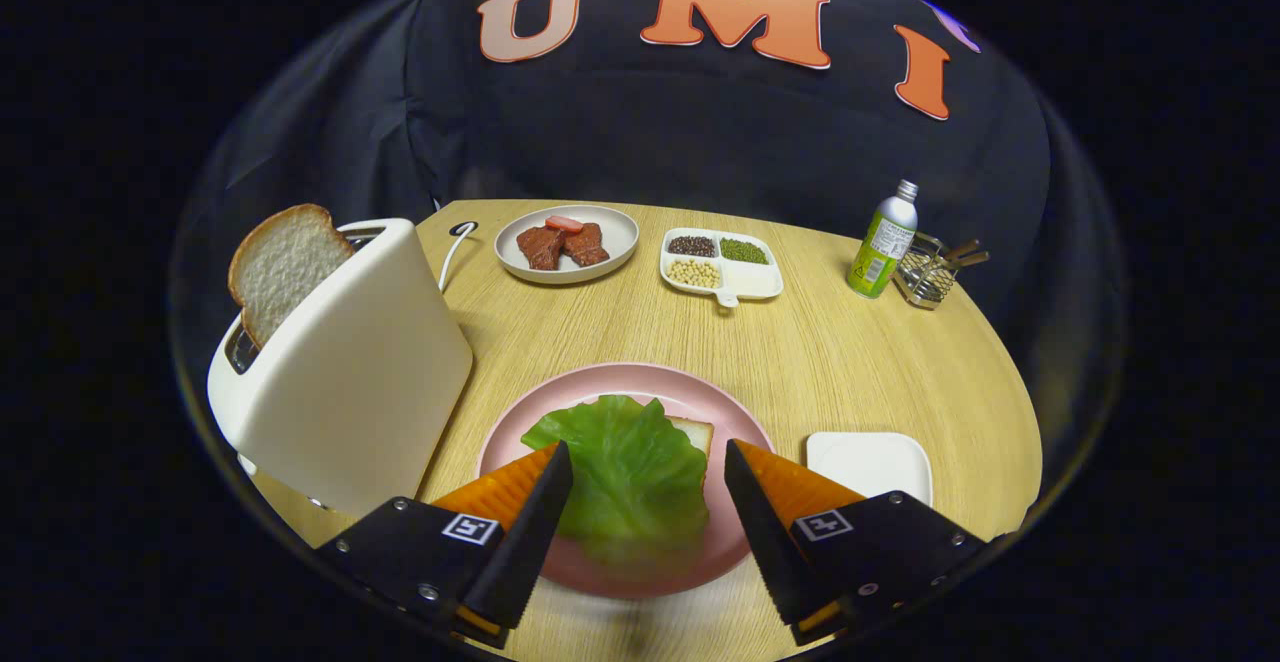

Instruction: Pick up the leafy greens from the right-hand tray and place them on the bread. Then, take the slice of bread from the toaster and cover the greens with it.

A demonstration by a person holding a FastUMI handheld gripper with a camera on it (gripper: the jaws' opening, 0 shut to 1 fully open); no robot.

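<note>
Far left of the tongs (pixel 648 462), spread apart over greens (pixel 625 472) already on the plate (pixel 700 397), bread slice (pixel 282 267) stands upright in toaster (pixel 350 362).

Light wooden table (pixel 800 352) before a black cloth wall (pixel 640 132)

We saw a crinkled green lettuce leaf (pixel 628 472) on a round pink plate (pixel 600 387), a cream plastic toaster (pixel 350 382) to its left, and a pale wood-grain table (pixel 800 362).

The gripper (pixel 648 462) stood with its fingers spread wide.
</note>
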